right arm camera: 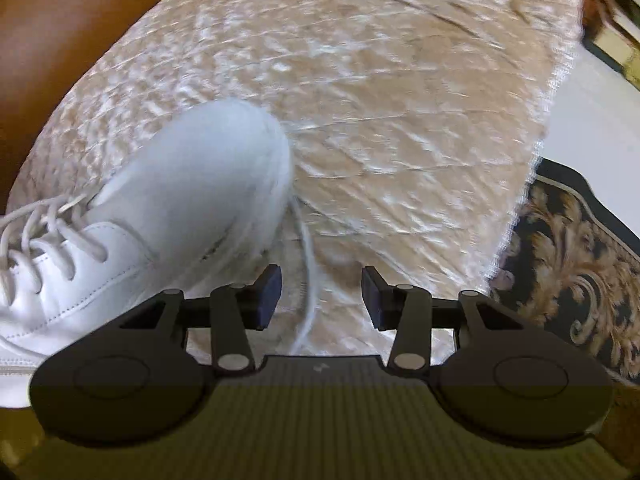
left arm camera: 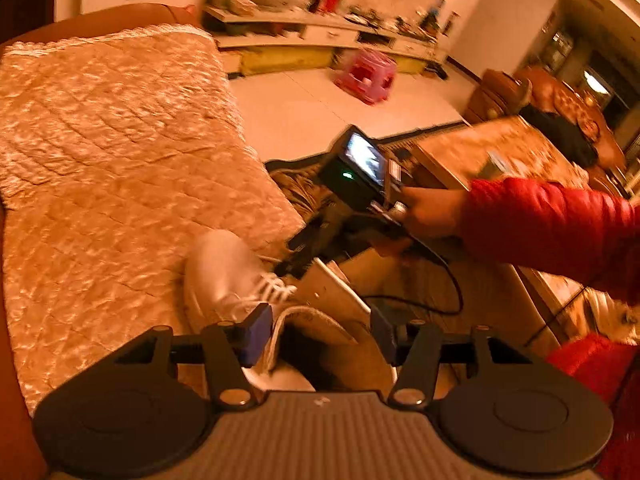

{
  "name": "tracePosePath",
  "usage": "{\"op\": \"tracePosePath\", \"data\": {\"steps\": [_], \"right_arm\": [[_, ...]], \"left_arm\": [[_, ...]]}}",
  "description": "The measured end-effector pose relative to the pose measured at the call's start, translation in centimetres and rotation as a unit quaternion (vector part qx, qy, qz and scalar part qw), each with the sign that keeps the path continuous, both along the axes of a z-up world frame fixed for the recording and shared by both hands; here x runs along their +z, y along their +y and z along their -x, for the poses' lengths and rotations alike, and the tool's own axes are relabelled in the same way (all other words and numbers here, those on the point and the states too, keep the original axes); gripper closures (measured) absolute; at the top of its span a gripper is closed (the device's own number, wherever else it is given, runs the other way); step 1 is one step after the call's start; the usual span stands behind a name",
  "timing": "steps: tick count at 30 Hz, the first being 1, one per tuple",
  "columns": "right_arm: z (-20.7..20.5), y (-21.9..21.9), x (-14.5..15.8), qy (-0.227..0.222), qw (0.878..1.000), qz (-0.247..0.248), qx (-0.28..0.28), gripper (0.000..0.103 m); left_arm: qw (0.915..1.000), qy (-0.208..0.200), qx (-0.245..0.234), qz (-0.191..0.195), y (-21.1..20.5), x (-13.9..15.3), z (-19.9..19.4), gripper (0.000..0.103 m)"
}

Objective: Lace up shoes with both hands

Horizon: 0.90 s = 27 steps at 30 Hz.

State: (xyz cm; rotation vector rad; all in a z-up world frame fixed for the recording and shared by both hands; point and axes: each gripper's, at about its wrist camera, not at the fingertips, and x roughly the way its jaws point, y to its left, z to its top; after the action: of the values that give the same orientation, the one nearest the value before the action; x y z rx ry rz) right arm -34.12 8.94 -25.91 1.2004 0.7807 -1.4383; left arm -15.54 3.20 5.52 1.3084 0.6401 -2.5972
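Left gripper (left arm camera: 320,334): jaws part open, straddling the shoe (left arm camera: 224,280) collar at lower centre; pads seem clear of it, though blur hides contact.
Right gripper (right arm camera: 320,296): part open, loose lace (right arm camera: 308,280) between pads, ungripped.
Progress: lower eyelets laced; ends untied, tightening and knot remain.

A quilted beige cover (left arm camera: 120,152) lies over a brown sofa (right arm camera: 60,40), with pale floor (left arm camera: 304,108), a pink stool (left arm camera: 366,76) and a cluttered low cabinet (left arm camera: 320,32) beyond.
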Motion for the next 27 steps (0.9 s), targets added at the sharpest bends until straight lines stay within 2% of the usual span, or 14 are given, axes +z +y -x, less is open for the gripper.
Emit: {"op": "tracePosePath", "data": {"steps": [3,6,8,11,13,18,21,23,26,27], "right_arm": [[-0.4,-0.5,-0.7,0.002,1.000,0.002,0.006,0.053],[-0.4,-0.9,-1.2,0.011,1.000,0.000,0.002,0.066],[-0.4,-0.9,-1.2,0.023,1.000,0.000,0.000,0.082],[-0.4,-0.7,-1.2,0.032,0.999,0.005,-0.005,0.093],[-0.5,-0.7,-1.0,0.038,0.999,0.011,-0.006,0.097],[-0.8,-0.1,1.9,0.041,0.998,0.057,-0.001,0.097],[-1.5,0.2,4.7,0.015,0.996,0.092,0.015,0.097],[-2.2,0.5,6.7,-0.020,0.992,0.117,0.041,0.097],[-3.7,0.7,10.2,-0.091,0.976,0.147,0.130,0.097],[-4.5,0.5,11.4,-0.098,0.971,0.144,0.162,0.097]], "left_arm": [[0.9996,-0.002,-0.026,-0.002,0.8,0.1,0.1,0.045],[0.9990,-0.005,-0.045,-0.004,1.4,-0.1,-0.1,0.042],[0.9986,-0.006,-0.050,-0.015,1.3,-0.2,-0.2,0.041],[0.9983,-0.007,-0.046,-0.034,1.0,-0.2,-0.2,0.035],[0.9983,-0.013,-0.035,-0.044,0.7,-0.2,-0.4,0.034],[0.9975,-0.050,-0.011,-0.050,-0.2,-0.6,-0.2,0.033],[0.9973,-0.044,-0.031,-0.050,0.5,-0.6,0.2,0.028],[0.9971,-0.038,-0.045,-0.048,1.0,-0.7,0.5,0.026],[0.9961,-0.030,-0.061,-0.056,1.5,-1.0,1.2,0.023],[0.9957,-0.029,-0.066,-0.059,1.7,-1.3,1.4,0.022]]}}
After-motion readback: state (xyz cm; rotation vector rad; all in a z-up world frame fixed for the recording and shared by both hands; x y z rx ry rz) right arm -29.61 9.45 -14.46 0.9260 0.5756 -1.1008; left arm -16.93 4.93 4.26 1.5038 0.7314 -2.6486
